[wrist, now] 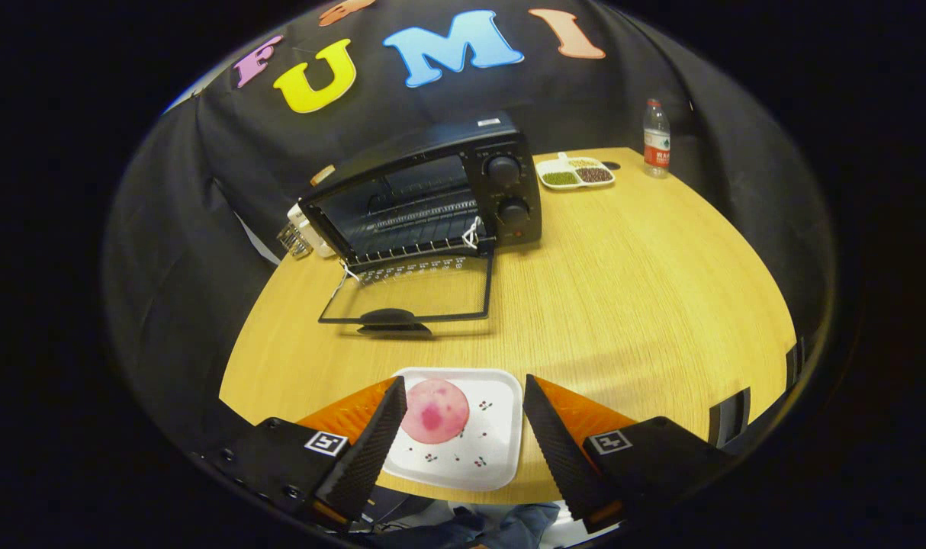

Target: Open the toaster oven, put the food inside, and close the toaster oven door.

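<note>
Hovering wide open and empty, the gripper (459,423) straddles the pink food (435,412) on its white tray (493,450) — toaster oven (432,194) door (409,293) already down — next, grasp the tray

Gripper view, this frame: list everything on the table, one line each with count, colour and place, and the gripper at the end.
toaster oven: one, black, at the table's far side, its glass door folded down flat onto the table toward the gripper
white tray: one, white with small specks, at the near edge, between the fingers
food: one round pink piece, on the tray's left part
divided dish: one, white, holding green and brown fillings, right of the oven
water bottle: one, clear with red label, beyond the dish
table: one, light wood
gripper: one, fingers spread apart either side of the tray, holding nothing
</note>
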`<state>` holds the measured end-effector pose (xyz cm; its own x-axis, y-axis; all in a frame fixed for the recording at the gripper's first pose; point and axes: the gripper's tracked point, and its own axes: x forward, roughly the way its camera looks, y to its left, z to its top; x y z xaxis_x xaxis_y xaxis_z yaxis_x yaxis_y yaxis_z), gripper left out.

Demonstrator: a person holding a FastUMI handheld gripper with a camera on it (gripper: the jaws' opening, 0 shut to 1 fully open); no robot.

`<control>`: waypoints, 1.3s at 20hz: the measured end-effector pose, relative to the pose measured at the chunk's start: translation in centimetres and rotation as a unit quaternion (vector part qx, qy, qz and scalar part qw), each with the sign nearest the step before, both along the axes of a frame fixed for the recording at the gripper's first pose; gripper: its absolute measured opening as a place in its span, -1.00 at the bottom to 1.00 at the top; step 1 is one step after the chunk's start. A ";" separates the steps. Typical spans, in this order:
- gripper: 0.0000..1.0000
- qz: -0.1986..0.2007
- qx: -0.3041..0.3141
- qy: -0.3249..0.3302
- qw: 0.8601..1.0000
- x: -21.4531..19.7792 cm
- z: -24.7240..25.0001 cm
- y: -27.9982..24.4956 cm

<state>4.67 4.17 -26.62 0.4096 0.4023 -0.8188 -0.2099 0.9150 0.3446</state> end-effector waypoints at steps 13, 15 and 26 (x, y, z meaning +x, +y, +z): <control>0.83 0.080 0.021 0.193 0.978 -4.2 -6.1 -0.5; 0.63 0.089 0.026 0.203 0.975 -4.5 -6.4 0.1; -0.91 0.070 0.021 0.233 0.970 -4.0 -8.0 -1.6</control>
